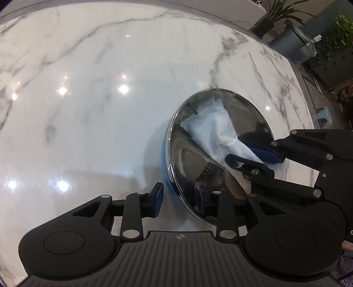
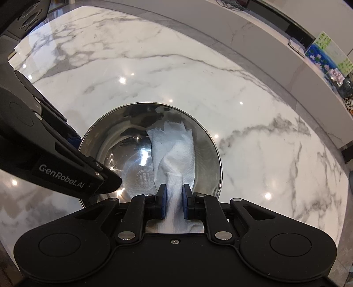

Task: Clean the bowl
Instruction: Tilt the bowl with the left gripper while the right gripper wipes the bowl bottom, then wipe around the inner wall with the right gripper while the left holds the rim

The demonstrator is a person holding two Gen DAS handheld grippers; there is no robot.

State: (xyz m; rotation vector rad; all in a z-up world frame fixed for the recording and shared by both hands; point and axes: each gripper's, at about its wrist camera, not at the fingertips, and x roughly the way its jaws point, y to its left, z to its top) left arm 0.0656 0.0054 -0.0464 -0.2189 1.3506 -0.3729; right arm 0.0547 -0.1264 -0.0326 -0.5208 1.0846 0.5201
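A shiny steel bowl [image 2: 132, 154] with a blue outside [image 1: 164, 159] stands on the white marble table [image 1: 88, 110]. My left gripper [image 1: 178, 201] straddles the bowl's near rim, one finger outside, one inside; the jaws stand apart with the wall between them and I cannot tell if they press it. My right gripper [image 2: 173, 196] is shut on a white paper towel [image 2: 174, 150], which lies against the bowl's inner wall; the towel [image 1: 216, 130] and the right gripper [image 1: 253, 157] also show in the left wrist view. The left gripper [image 2: 72, 141] enters the right wrist view from the left.
A raised white counter [image 2: 286, 55] with a colourful box [image 2: 326, 55] runs along the table's far right. Potted plants [image 1: 275, 15] and a grey bin [image 1: 291, 42] stand beyond the table's edge.
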